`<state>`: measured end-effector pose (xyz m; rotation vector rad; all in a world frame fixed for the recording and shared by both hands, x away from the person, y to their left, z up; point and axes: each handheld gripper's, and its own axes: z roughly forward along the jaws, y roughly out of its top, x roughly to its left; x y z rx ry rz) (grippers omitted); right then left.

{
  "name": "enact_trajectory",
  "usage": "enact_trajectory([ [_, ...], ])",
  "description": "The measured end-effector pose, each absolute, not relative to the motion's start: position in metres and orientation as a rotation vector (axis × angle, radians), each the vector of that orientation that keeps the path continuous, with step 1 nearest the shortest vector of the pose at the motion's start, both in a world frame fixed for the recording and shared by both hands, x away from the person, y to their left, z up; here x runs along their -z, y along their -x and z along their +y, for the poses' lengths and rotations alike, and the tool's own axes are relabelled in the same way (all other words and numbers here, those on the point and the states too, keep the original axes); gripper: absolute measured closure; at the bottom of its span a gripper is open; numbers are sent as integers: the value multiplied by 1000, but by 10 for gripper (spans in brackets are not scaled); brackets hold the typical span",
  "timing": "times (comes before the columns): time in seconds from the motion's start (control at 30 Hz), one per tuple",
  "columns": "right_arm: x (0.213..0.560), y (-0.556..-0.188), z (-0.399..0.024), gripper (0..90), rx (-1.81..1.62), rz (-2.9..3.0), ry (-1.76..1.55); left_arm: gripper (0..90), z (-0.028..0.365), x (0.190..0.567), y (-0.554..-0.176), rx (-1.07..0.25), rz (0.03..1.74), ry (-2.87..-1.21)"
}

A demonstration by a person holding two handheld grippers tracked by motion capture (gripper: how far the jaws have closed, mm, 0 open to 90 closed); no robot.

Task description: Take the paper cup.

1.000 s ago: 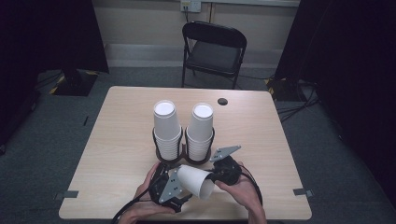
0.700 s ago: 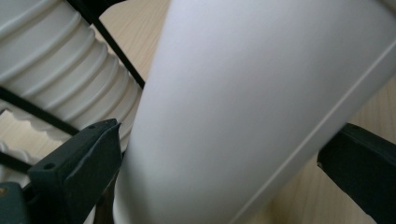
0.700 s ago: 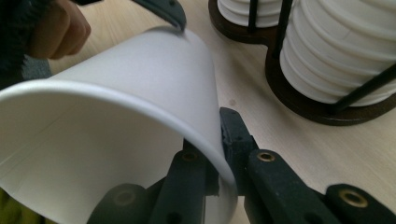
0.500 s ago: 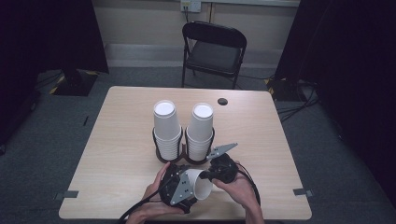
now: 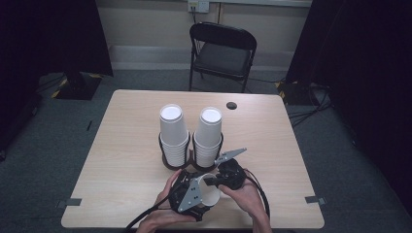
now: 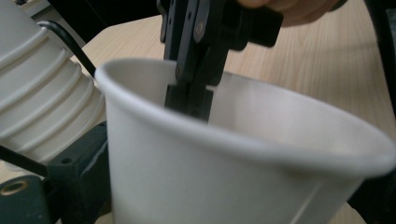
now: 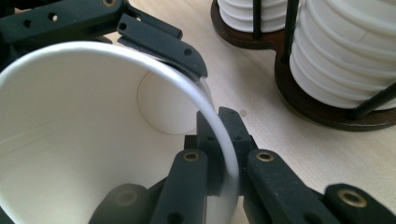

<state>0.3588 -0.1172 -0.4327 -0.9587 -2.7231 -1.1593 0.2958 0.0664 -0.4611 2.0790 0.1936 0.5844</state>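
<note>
A single white paper cup (image 5: pixel 212 195) lies on its side between my two grippers near the table's front edge. My right gripper (image 5: pixel 210 180) is shut on the cup's rim (image 7: pixel 219 140), with one jaw inside the wall and one outside. The left gripper (image 5: pixel 204 191) has the cup's body (image 6: pixel 233 177) between its jaws. They have just been closing, and one of its fingers (image 7: pixel 159 39) runs close along the outer wall. I see no firm squeeze on the cup. From the left gripper view, the right gripper (image 6: pixel 191 100) dips into the cup's mouth.
Two tall stacks of white cups (image 5: pixel 173 131) (image 5: pixel 209 133) stand in a dark wire holder (image 5: pixel 177 165) just behind the grippers. A small dark disc (image 5: pixel 231 105) lies near the table's far edge. A folding chair (image 5: pixel 221 53) stands beyond the table.
The cup, held by the right gripper, has moved down and left into the left gripper's jaws. Both hands have drawn closer together.
</note>
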Motion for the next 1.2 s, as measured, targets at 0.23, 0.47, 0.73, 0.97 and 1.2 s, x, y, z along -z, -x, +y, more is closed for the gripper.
enact_trajectory([
  [0.23,438,-359,-112,877,1143,-2698,968,65,64,462,-296,-575,221,-2049],
  [0.47,436,-359,-113,876,1141,-2691,989,81,66,461,-297,-560,232,-2045],
  [0.73,435,-357,-116,822,1213,-2670,1018,98,74,462,-301,-521,292,-1998],
  [0.97,433,-354,-122,740,1288,-2641,1057,98,78,463,-304,-506,324,-1976],
  [1.2,432,-354,-129,654,1397,-2585,1088,96,82,463,-309,-484,357,-1956],
])
